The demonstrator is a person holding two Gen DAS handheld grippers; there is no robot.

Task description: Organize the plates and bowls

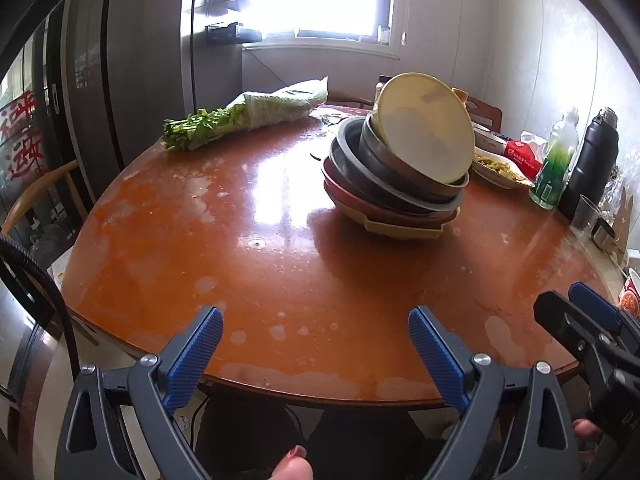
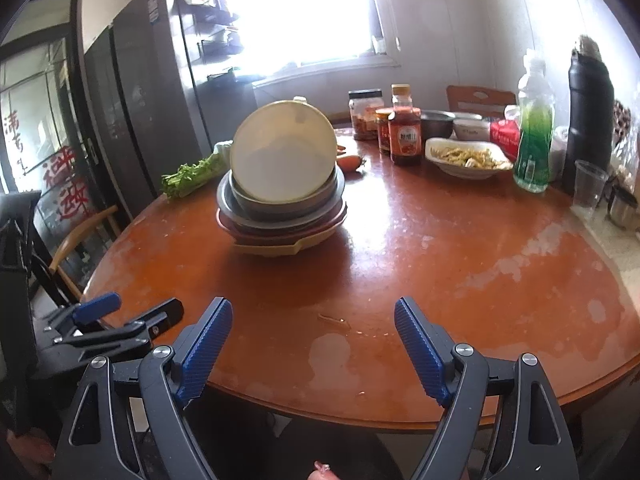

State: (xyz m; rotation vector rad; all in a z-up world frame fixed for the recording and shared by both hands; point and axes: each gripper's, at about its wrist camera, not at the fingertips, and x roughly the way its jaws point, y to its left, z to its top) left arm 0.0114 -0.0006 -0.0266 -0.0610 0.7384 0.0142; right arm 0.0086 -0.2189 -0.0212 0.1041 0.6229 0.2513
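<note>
A round brown counter (image 2: 400, 248) w/ worn pale patches is seen. Set directly on it: a stack of plates and bowls (image 2: 280, 204) near the middle, bagged greens (image 1: 248, 118) at the far left, sauce jars (image 2: 404, 128), a plate of food (image 2: 466, 158), a green bottle (image 2: 534, 144), a black flask (image 2: 590, 120) & a clear cup (image 2: 590, 188) along the right.

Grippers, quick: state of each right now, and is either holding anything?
Left gripper: open, holding nothing, over the table edge.
Right gripper: open, holding nothing, short of the dish stack.
</note>
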